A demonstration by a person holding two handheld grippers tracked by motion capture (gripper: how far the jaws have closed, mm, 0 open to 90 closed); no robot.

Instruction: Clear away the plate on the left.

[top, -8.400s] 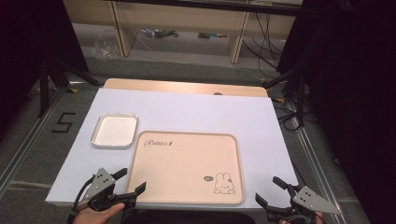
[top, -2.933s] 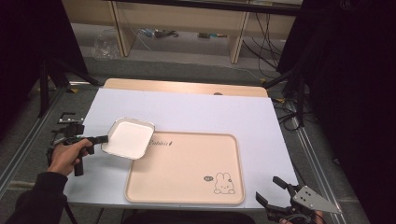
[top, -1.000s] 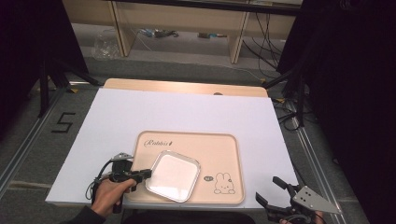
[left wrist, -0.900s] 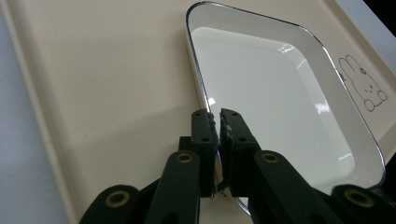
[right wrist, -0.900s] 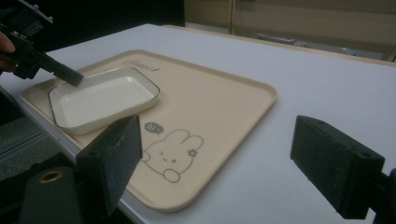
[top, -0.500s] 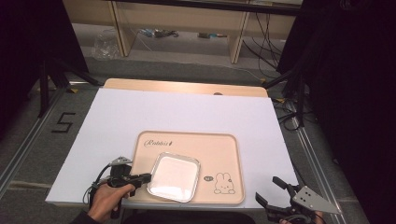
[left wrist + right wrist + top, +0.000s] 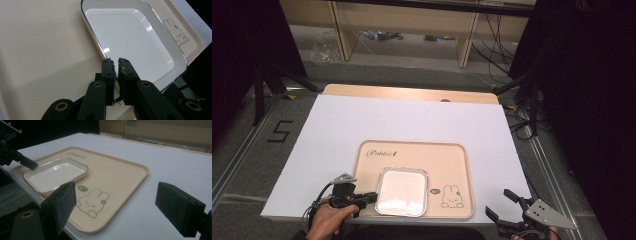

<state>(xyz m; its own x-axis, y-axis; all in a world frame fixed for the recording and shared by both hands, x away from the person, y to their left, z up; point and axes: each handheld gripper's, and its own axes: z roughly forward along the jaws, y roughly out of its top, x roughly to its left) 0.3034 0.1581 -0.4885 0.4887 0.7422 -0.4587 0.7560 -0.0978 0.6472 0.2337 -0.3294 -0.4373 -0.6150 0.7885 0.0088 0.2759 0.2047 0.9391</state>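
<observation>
dish (image 7: 130, 32): you see glossy white, enamel-like, with a thin dark rim
tray (image 7: 452, 160): smooth matt beige plastic, printed rabbit
table (image 7: 362, 120): matt white sheet over pale wood
left gripper (image 7: 117, 62): your jaws are matt black plastic

The white dish (image 7: 402, 190) is shallow and square with rounded corners and a thin dark rim. It is empty and lies flat on the near left part of the beige tray (image 7: 447, 160), beside the rabbit drawing (image 7: 451, 196).
</observation>
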